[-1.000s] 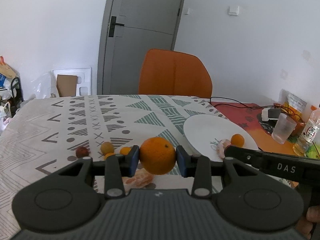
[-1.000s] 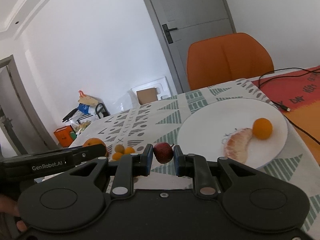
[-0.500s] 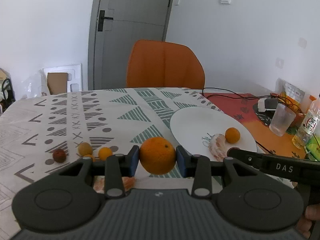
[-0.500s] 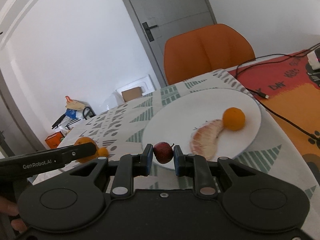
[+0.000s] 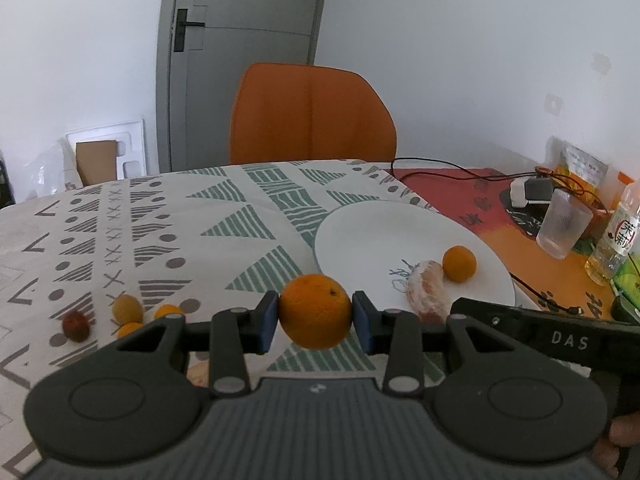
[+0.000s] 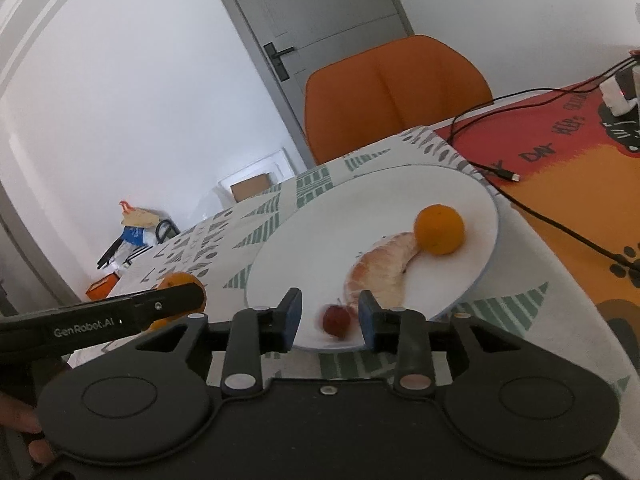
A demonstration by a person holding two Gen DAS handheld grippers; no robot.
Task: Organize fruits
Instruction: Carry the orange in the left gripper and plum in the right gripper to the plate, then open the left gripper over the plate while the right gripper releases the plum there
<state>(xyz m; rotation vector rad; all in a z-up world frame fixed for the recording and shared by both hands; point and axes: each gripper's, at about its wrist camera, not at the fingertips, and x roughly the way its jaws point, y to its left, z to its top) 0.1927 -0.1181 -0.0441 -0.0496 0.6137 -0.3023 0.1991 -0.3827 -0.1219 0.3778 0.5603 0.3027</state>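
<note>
My left gripper (image 5: 315, 317) is shut on a large orange (image 5: 316, 311), held above the tablecloth just left of the white plate (image 5: 372, 232). My right gripper (image 6: 330, 316) is open over the plate's near rim (image 6: 280, 264). A small red fruit (image 6: 336, 320) lies blurred on the plate between its fingers. The plate also holds a peeled citrus segment (image 6: 380, 272) and a small orange (image 6: 439, 230). Several small fruits lie on the cloth at the left: a red one (image 5: 75, 326) and yellow-orange ones (image 5: 127, 309).
An orange chair (image 5: 312, 114) stands behind the table. At the right are a plastic cup (image 5: 563, 224), a bottle (image 5: 612, 240), a charger with black cables (image 5: 528, 194) and an orange mat (image 6: 580, 184). A peeled piece (image 5: 198, 374) lies under my left gripper.
My right gripper moved over the plate and opened, letting go of the small red fruit, which now lies on the plate. My left gripper shifted right toward the plate with the orange.
</note>
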